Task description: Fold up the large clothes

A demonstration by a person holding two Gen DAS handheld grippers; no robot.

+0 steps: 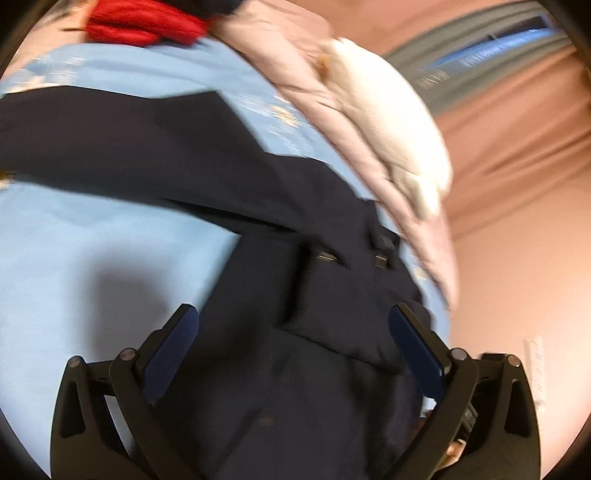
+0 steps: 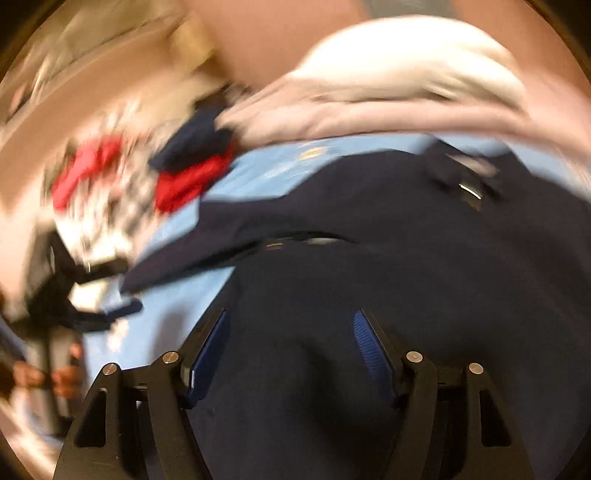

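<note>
A large dark navy garment (image 1: 236,184) with metal buckles lies spread on a light blue sheet (image 1: 74,236). One sleeve stretches to the left. My left gripper (image 1: 293,314) is open just above the garment's lower part, with cloth between its fingers but not pinched. In the right wrist view the same navy garment (image 2: 369,258) fills the middle. My right gripper (image 2: 290,319) is open over it, its blue pads apart. Both views are blurred.
A pile of pink and white folded clothes (image 1: 369,129) sits at the sheet's far right edge, also in the right wrist view (image 2: 388,92). Red cloth (image 1: 147,26) lies at the far left. A peach bed surface (image 1: 517,221) lies beyond.
</note>
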